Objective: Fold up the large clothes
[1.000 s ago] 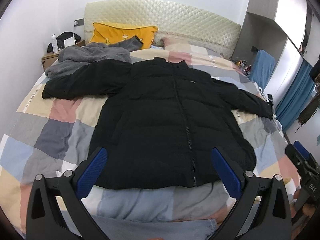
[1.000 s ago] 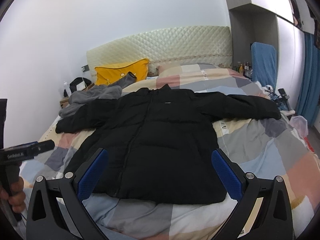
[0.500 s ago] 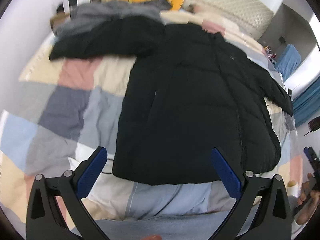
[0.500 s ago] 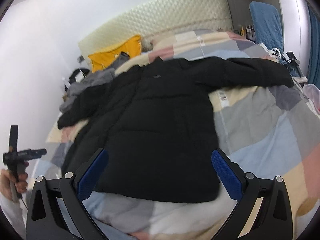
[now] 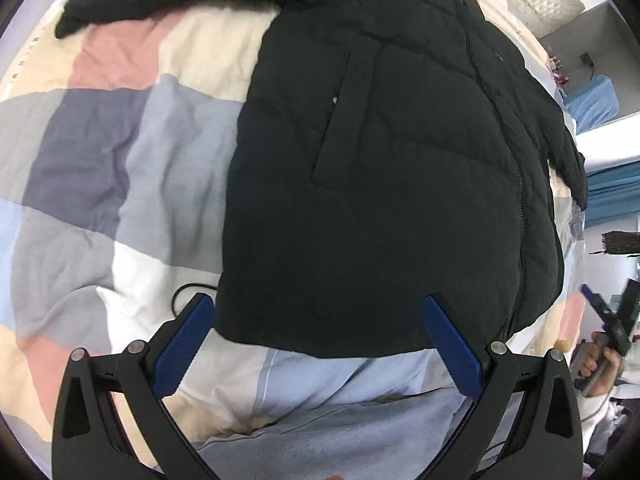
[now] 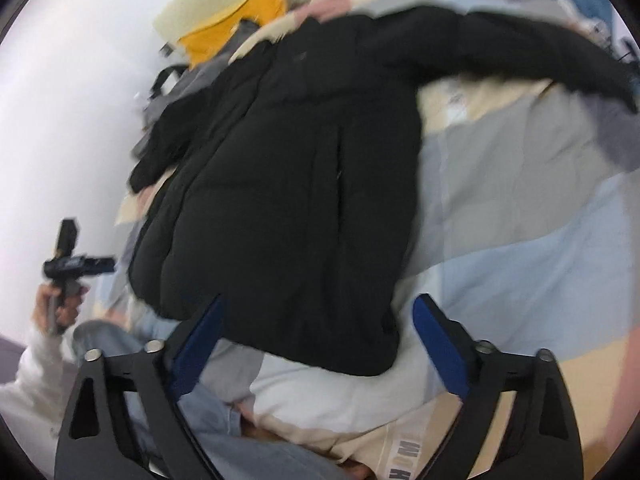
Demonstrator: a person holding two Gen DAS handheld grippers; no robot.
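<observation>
Both grippers, left (image 5: 320, 330) and right (image 6: 316, 330), apart, right narrowing, above black jacket (image 5: 400, 168); labels unreadable.

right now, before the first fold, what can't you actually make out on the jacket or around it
- Black jacket collar: cut off by the top edge in the left wrist view, smeared by motion blur in the right wrist view.
- Its far sleeve cuff: blurred, at the fisheye rim in the right wrist view.
- Small chest logo: too small to read.
- Dark cable on the quilt: runs under the jacket hem, so its end is hidden.
</observation>
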